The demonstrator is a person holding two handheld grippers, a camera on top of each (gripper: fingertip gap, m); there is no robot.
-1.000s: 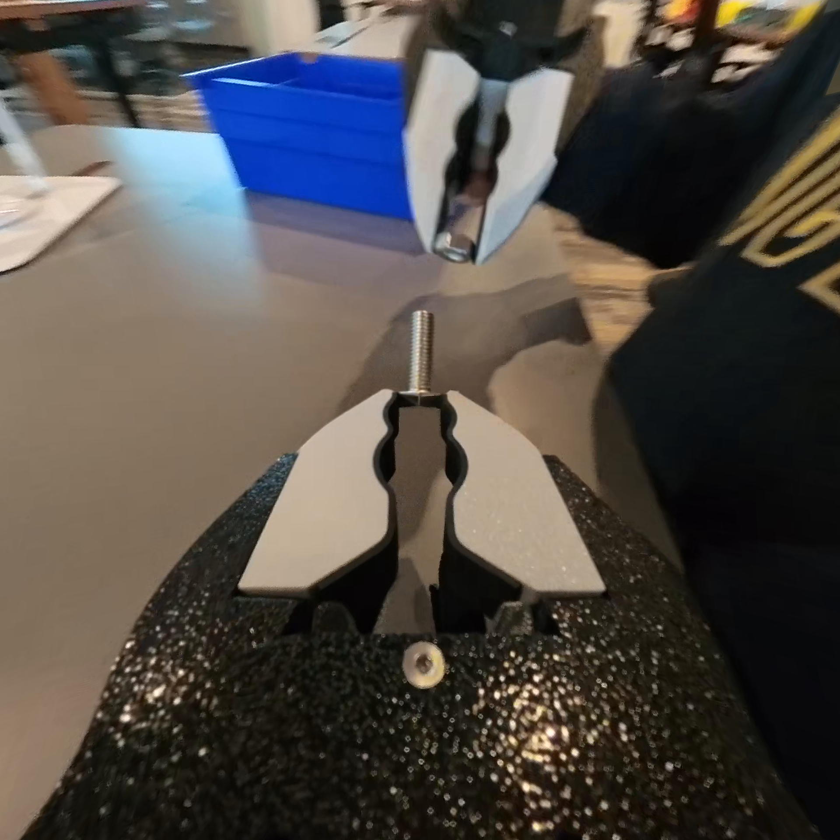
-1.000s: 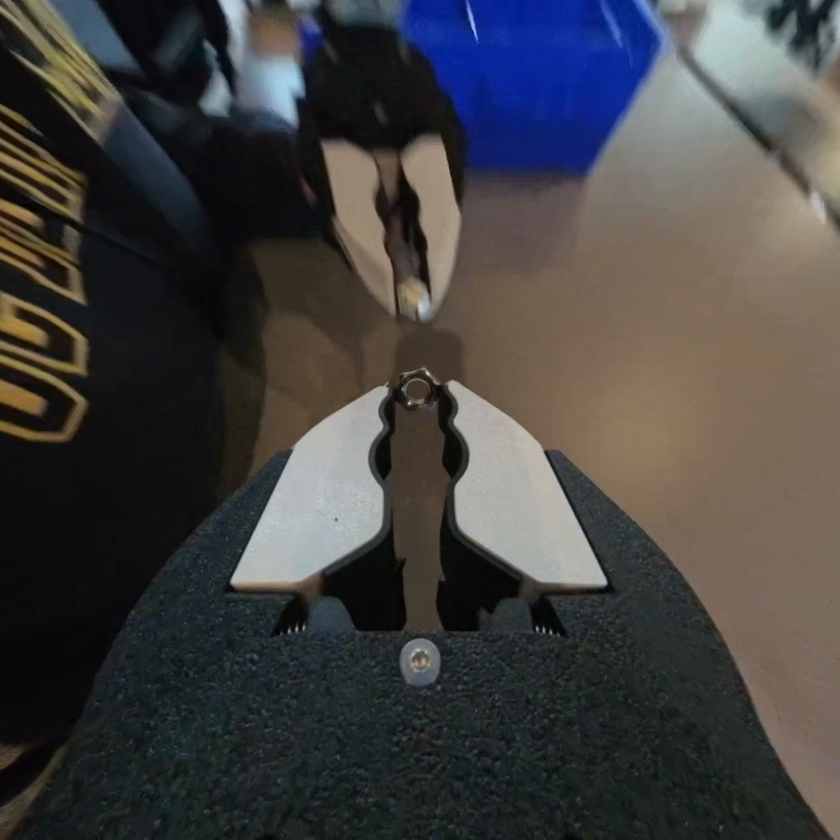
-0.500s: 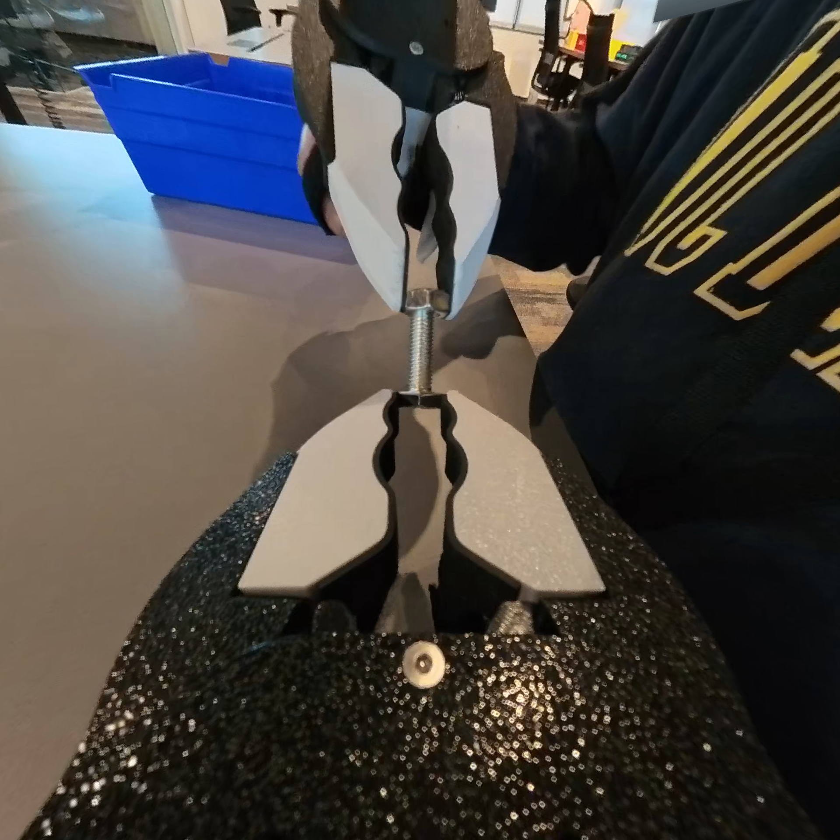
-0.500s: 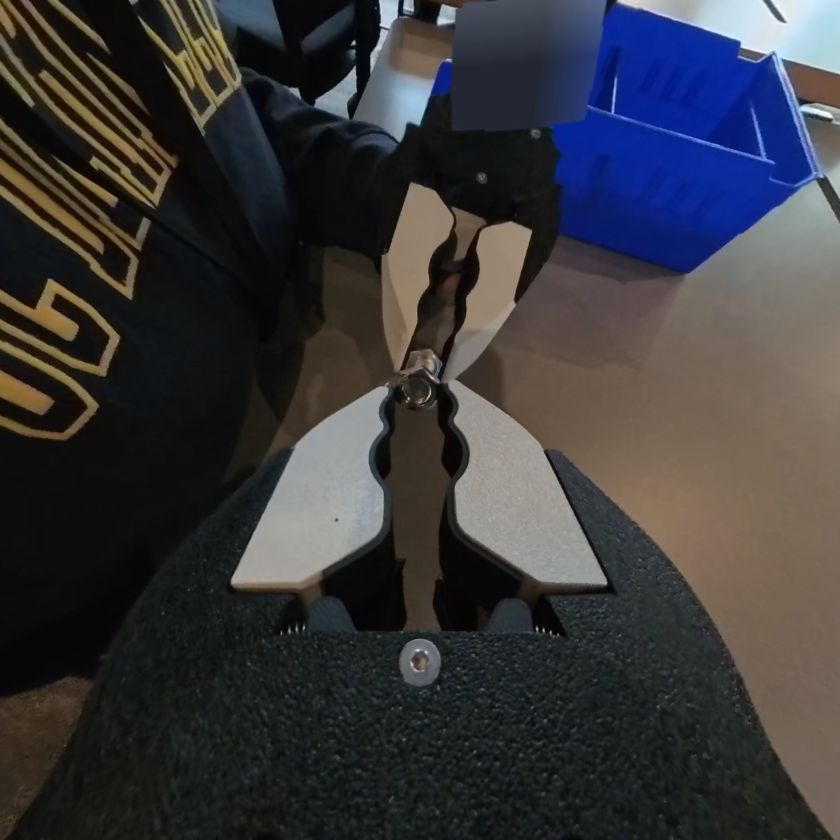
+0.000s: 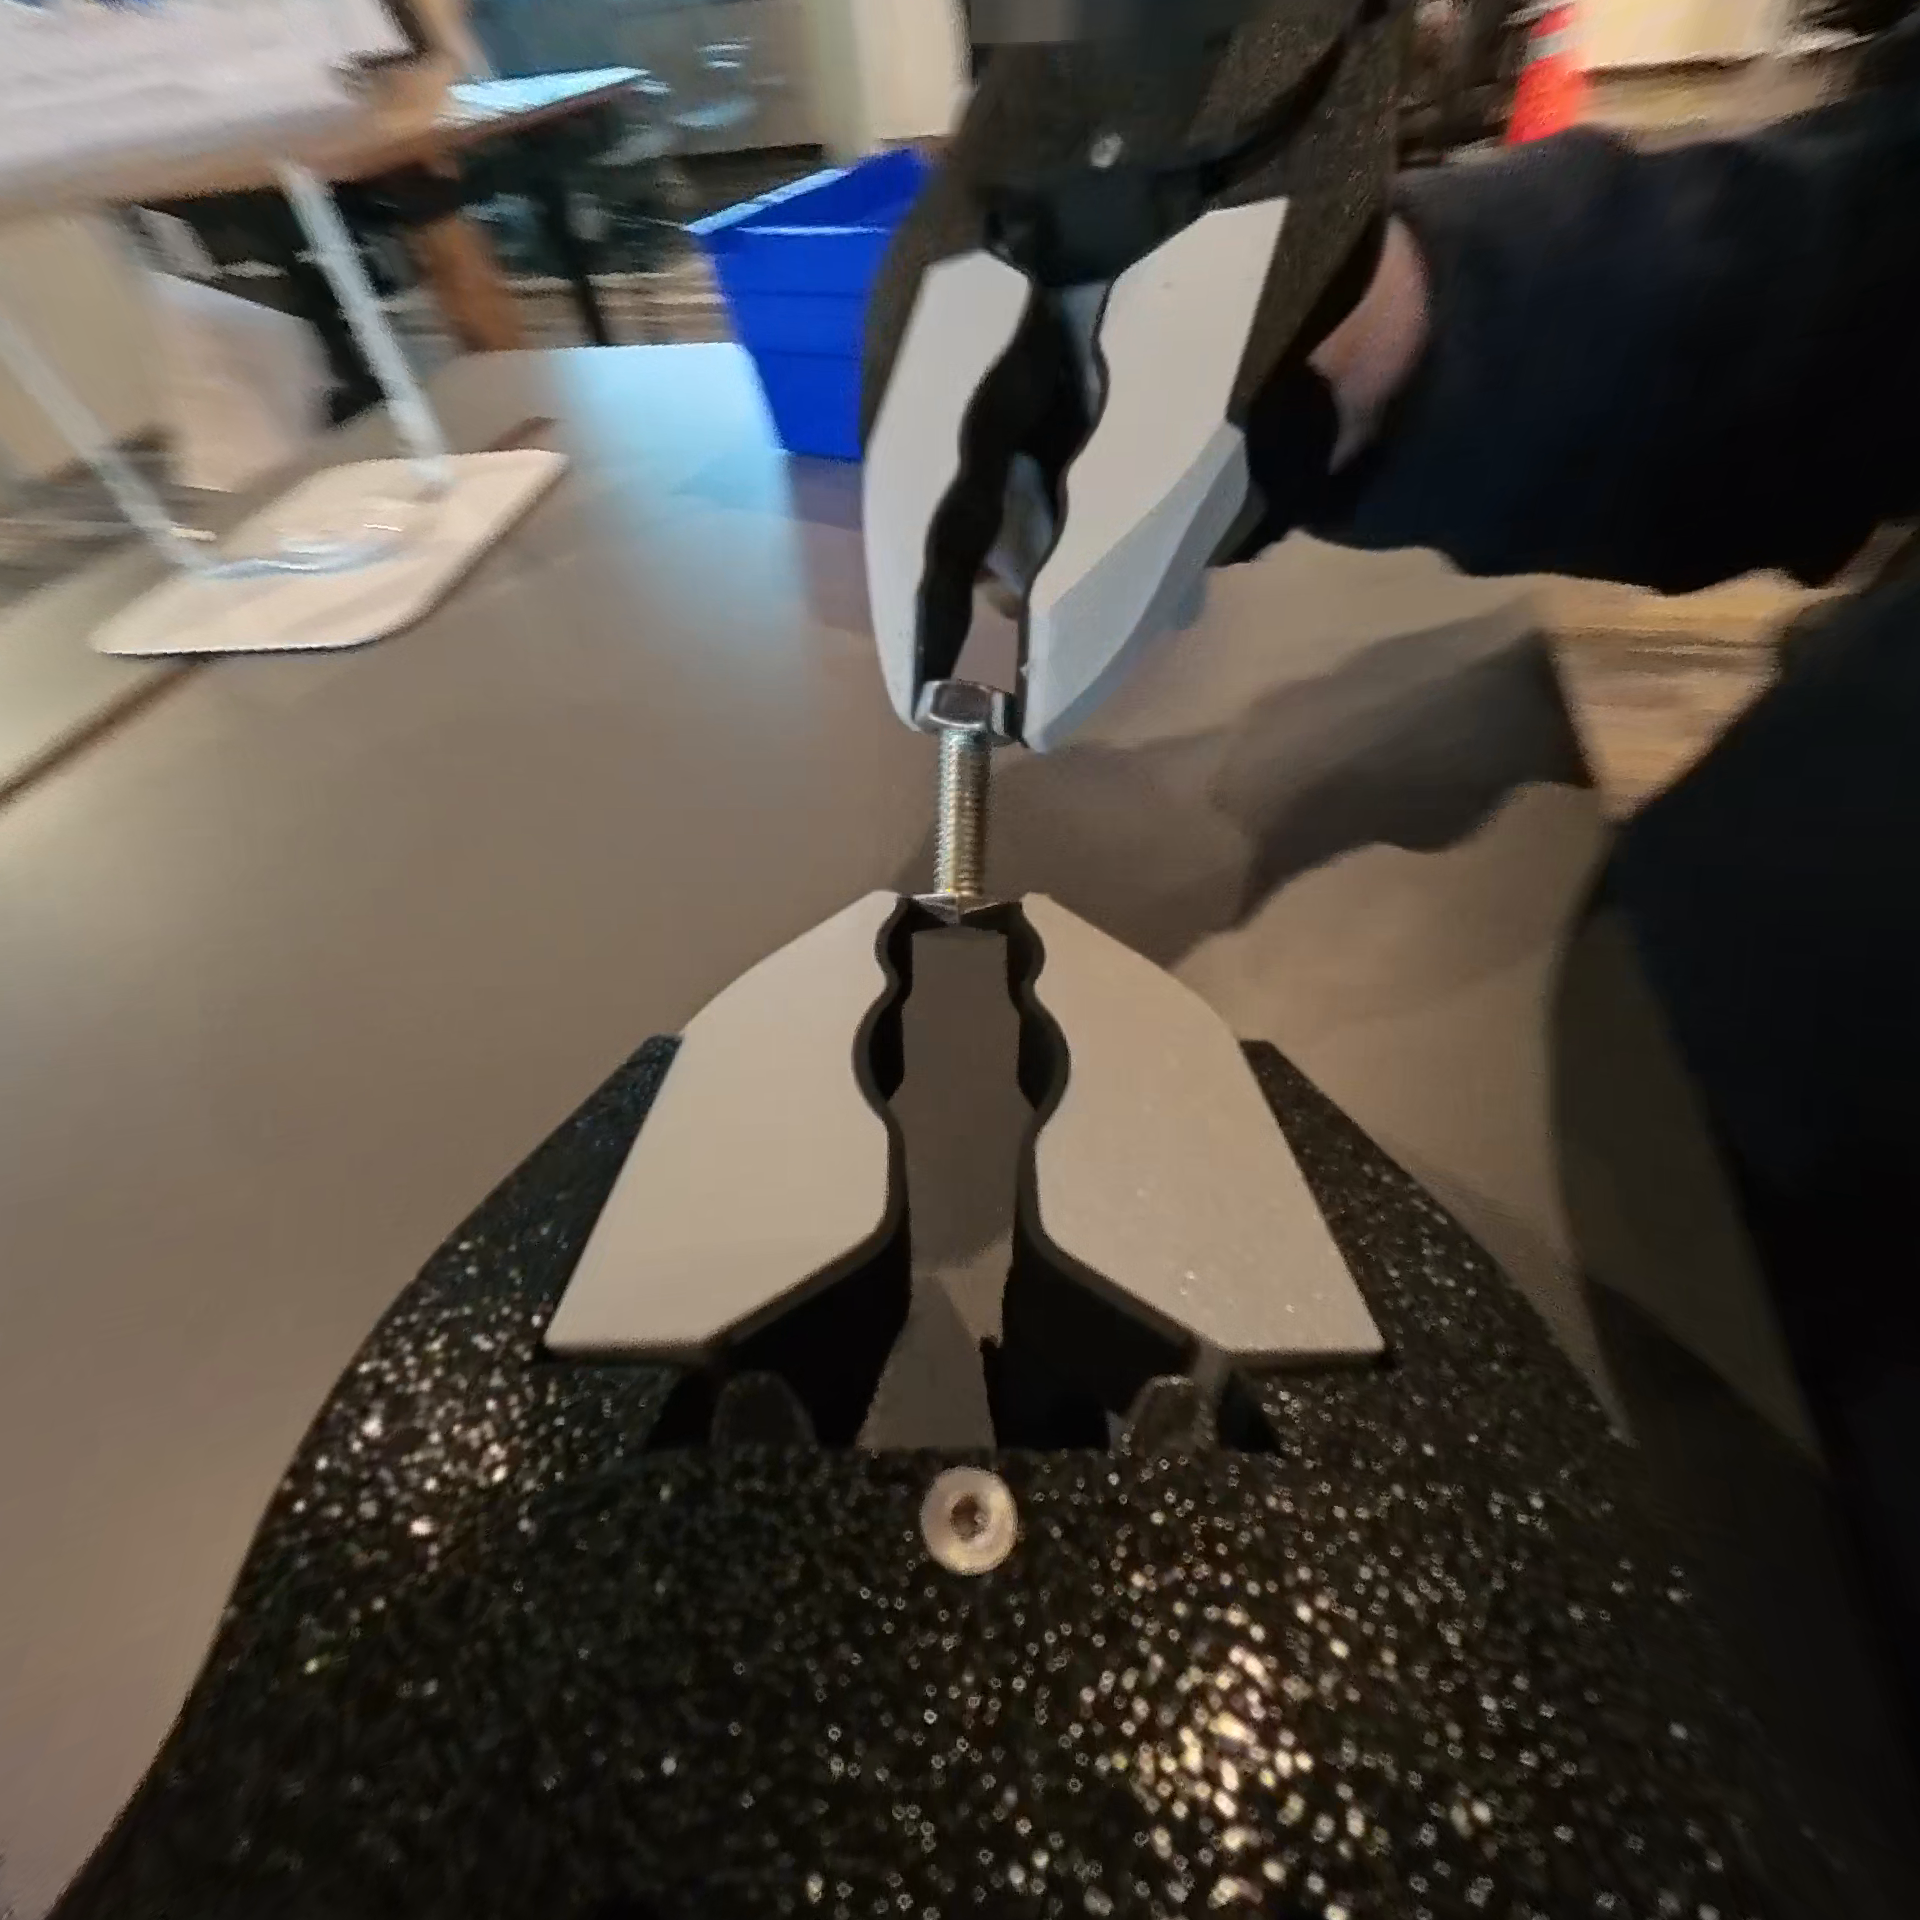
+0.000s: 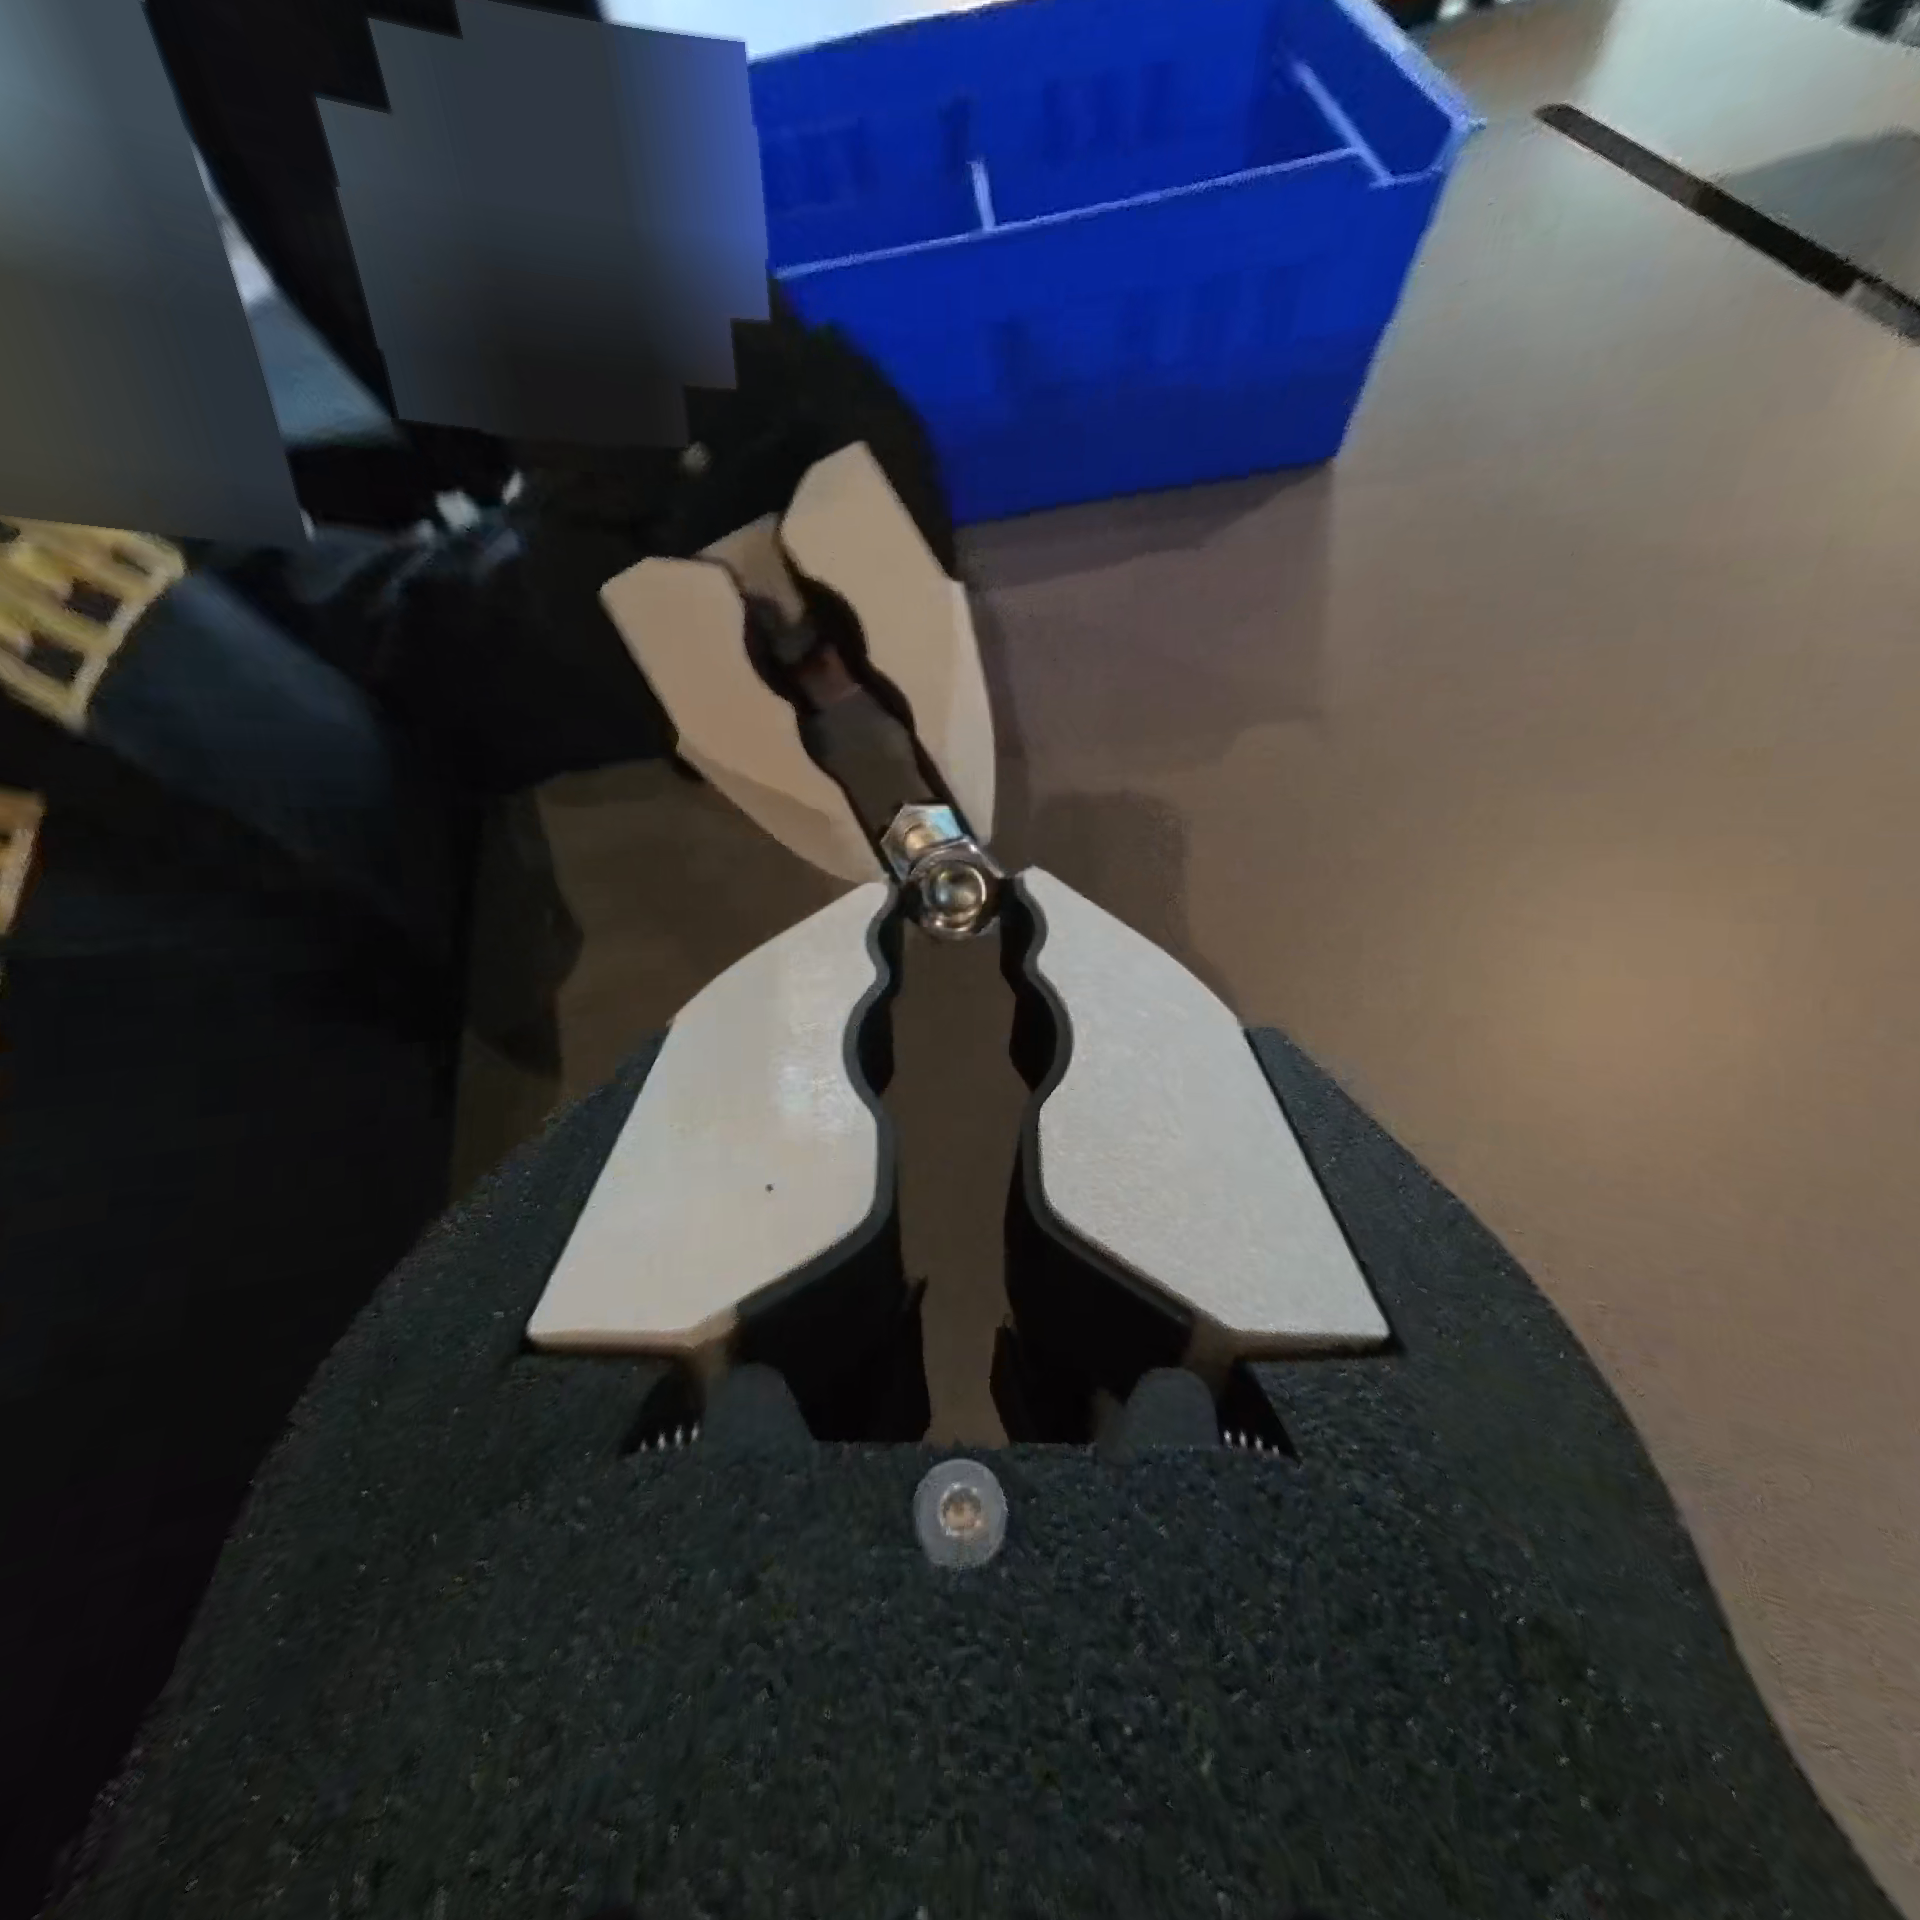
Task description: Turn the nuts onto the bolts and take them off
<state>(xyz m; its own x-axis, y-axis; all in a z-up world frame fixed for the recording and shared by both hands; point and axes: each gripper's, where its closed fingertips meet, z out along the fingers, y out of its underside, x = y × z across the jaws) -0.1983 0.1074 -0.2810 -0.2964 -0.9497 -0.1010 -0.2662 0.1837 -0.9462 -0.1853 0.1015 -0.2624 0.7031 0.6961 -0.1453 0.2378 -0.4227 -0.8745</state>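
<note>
Left wrist view, nearest: the left gripper (image 5: 961,909) is seen closed on the head of a hex bolt (image 5: 958,821), whose threaded shank points toward 12 o'clock. At the shank's far tip a hex nut (image 5: 964,711) is pinched in the closed right gripper (image 5: 971,707). A second ago the two were well apart; half a second ago contact was made; now the right gripper is rolled clockwise, so threading is judged begun, though barely any thread is taken up.

Right wrist view: the nut (image 6: 951,896) is gripped at the fingertips, bolt end visible in its bore.

Farther, at 12 o'clock on the grey table (image 6: 1558,831), a blue divided bin (image 6: 1091,343) is noted.
</note>
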